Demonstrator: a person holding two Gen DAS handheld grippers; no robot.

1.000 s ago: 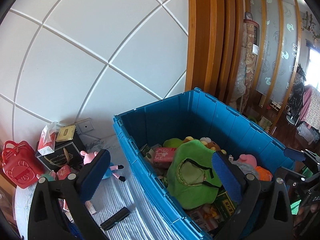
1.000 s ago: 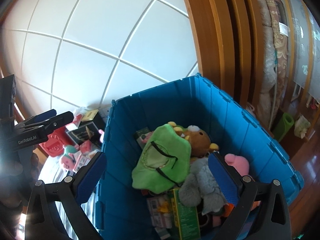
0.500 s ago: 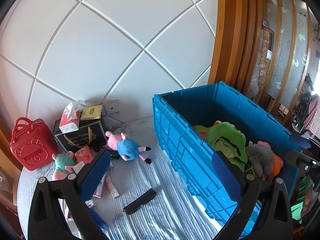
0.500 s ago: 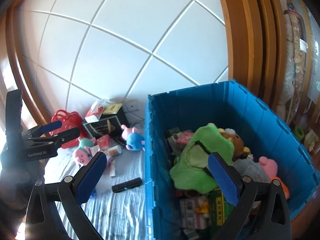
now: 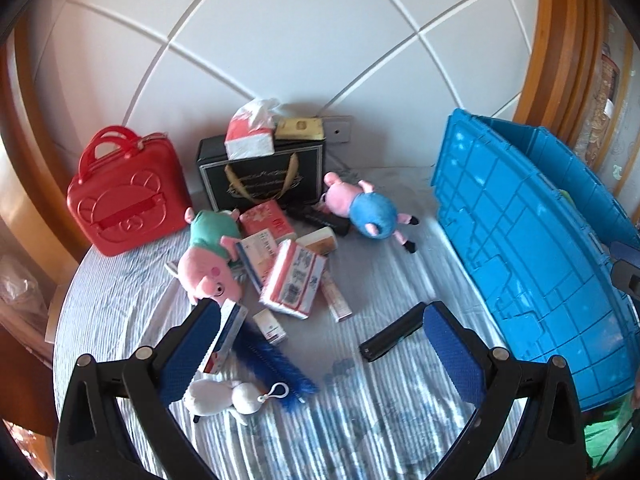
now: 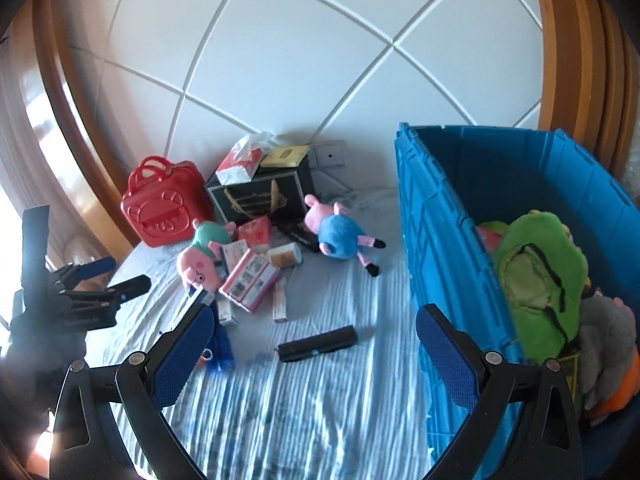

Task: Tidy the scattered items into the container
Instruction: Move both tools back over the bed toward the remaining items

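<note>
The blue crate (image 6: 436,216) stands on the right, with a green plush (image 6: 536,276) and other toys inside; the left wrist view shows its outer wall (image 5: 536,264). Scattered on the striped cloth are a black bar (image 5: 394,338) (image 6: 318,344), a blue-bodied pig plush (image 5: 370,210) (image 6: 340,234), a green-bodied pig plush (image 5: 210,258) (image 6: 202,258), several small packets (image 5: 294,284) (image 6: 248,280), a white plush keychain (image 5: 220,396) and a blue fuzzy item (image 5: 276,364). My left gripper (image 5: 320,354) (image 6: 116,276) hangs open above the cloth, holding nothing. My right gripper (image 6: 316,354) is open and holds nothing, with the black bar just beyond its fingers.
Against the white panelled wall stand a red carry case (image 5: 124,200) and a black gift box (image 5: 260,178) with a tissue pack (image 5: 250,136) on top. A wooden frame (image 6: 576,48) rises behind the crate.
Both views have swung left and back from over the crate's inside to the scattered items on the cloth. Both grippers stayed open with nothing in them.
</note>
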